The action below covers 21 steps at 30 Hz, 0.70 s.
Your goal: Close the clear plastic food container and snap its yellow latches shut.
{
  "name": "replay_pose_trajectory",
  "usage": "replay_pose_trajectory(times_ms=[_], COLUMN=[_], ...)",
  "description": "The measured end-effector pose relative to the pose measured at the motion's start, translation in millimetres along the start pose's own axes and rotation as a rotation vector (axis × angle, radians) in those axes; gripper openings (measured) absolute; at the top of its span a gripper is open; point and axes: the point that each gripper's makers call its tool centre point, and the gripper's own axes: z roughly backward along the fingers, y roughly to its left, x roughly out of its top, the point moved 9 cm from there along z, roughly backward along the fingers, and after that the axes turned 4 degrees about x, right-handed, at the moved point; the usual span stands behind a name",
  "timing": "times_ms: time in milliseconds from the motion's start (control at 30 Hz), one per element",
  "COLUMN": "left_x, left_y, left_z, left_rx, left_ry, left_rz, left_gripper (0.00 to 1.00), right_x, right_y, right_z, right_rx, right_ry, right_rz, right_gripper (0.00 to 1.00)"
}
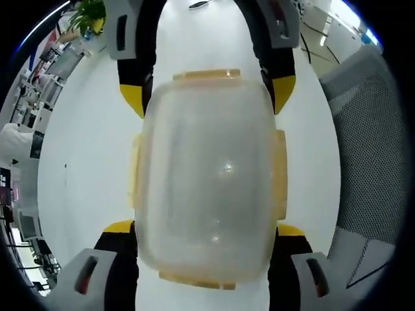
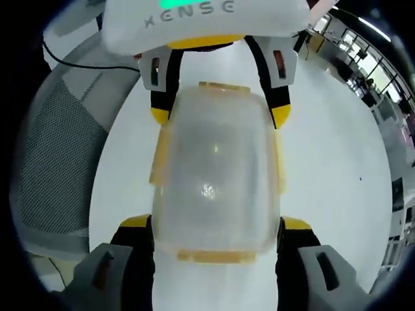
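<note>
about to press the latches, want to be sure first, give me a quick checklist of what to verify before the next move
1. Lid seated on the clear plastic food container: ok, it appears to cover the whole body.
2. Left claw straddling the near end: ok.
3. Right claw straddling the opposite end: ok.
4. Yellow latches snapped down: cannot tell; the side ones seem to flare outward.
5. Container resting on the white table: cannot tell, it may be lifted.
6. Claws gripping firmly: cannot tell, contact is hidden by the container.
</note>
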Motion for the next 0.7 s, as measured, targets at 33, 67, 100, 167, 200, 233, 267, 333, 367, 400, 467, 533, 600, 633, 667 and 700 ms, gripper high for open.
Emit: replay_pose_trajectory(times_ms=[33, 67, 100, 167, 200, 233, 267, 333, 367, 400, 467, 533, 600, 633, 667, 700], left_x=[-2.3, -3.6, -4.7, -6.9, -8.0, -8.7, -9.5, -10.8, -11.1, -11.5, -12.0, -11.9, -12.1, -12.1, -12.0, -12.1], left_y=[3.7, 6.0, 8.3, 13.5, 16.1, 18.0, 21.0, 25.0, 27.0, 30.0, 32.8, 37.5, 42.5, 45.6, 47.7, 50.9], left_z=[-0.4, -0.8, -1.2, -2.1, -2.7, -3.1, -3.7, -3.3, -4.0, -4.9, -5.6, -6.9, -8.0, -8.9, -9.7, -10.4], left_rx=[0.0, 0.0, 0.0, -0.001, -0.001, -0.002, -0.003, -0.006, -0.007, -0.009, -0.009, -0.01, -0.01, -0.011, -0.011, -0.012], left_ry=[-0.007, -0.011, -0.014, -0.018, -0.021, -0.022, -0.025, -0.027, -0.028, -0.03, -0.033, -0.044, -0.048, -0.049, -0.049, -0.047], left_rz=[0.0, -0.001, -0.002, -0.004, -0.004, -0.006, -0.011, -0.022, -0.026, -0.029, -0.027, -0.014, -0.01, -0.009, -0.01, -0.013], left_gripper=[0.8, 0.8, 0.8, 0.8, 0.8, 0.8, 0.8, 0.8, 0.8, 0.8, 0.81, 0.81, 0.81, 0.81, 0.81, 0.81], right_x=[1.5, 2.7, 3.8, 6.4, 7.4, 8.0, 8.9, 10.1, 10.2, 10.4, 9.6, 9.0, 9.0, 9.6, 10.0, 10.2], right_y=[-3.6, -5.8, -8.0, -13.1, -15.7, -17.2, -19.3, -22.5, -24.0, -26.5, -30.6, -35.5, -41.3, -44.3, -46.4, -49.4], right_z=[-0.7, -1.2, -1.5, -2.8, -3.1, -3.3, -3.5, -3.8, -3.8, -3.9, -3.7, -3.7, -3.6, -3.7, -3.8, -3.8], right_rx=[-0.001, -0.002, -0.002, -0.004, -0.004, -0.004, -0.006, -0.01, -0.012, -0.012, -0.011, -0.01, -0.008, -0.008, -0.009, -0.009], right_ry=[-0.001, -0.001, 0.0, 0.006, 0.01, 0.01, 0.012, 0.014, 0.014, 0.014, 0.011, 0.012, 0.017, 0.024, 0.028, 0.031], right_rz=[-0.003, -0.005, -0.007, -0.012, -0.016, -0.018, -0.023, -0.033, -0.036, -0.04, -0.039, -0.035, -0.033, -0.034, -0.035, -0.038], right_gripper=[0.74, 0.74, 0.74, 0.74, 0.74, 0.74, 0.74, 0.74, 0.74, 0.74, 0.74, 0.74, 0.74, 0.74, 0.74, 0.74])
